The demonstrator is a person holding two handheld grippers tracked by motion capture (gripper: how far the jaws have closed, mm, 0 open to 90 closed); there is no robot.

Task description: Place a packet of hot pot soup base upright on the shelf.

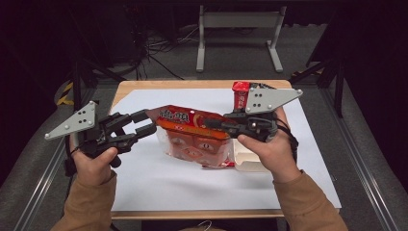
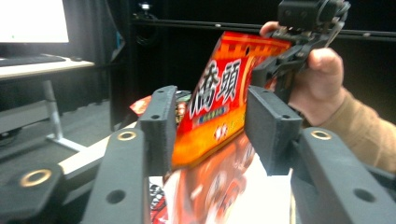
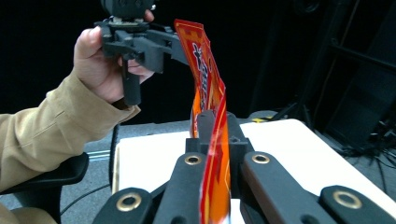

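Right tongs (image 3: 212, 135) clamp the red packet (image 1: 192, 120) at its right end, held level above the counter (image 1: 159, 178). Left tongs (image 1: 144, 123) stand apart around the packet's left end, not pressing it.

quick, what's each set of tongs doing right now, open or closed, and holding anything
Left tongs: open, pads clear of the red snack bag that sits between them.
Right tongs: closed on the red snack bag's edge, holding it up.

A glossy red-orange snack bag (image 1: 195, 134) with white characters hangs lifted above the table's centre, top edge running nine to three o'clock.
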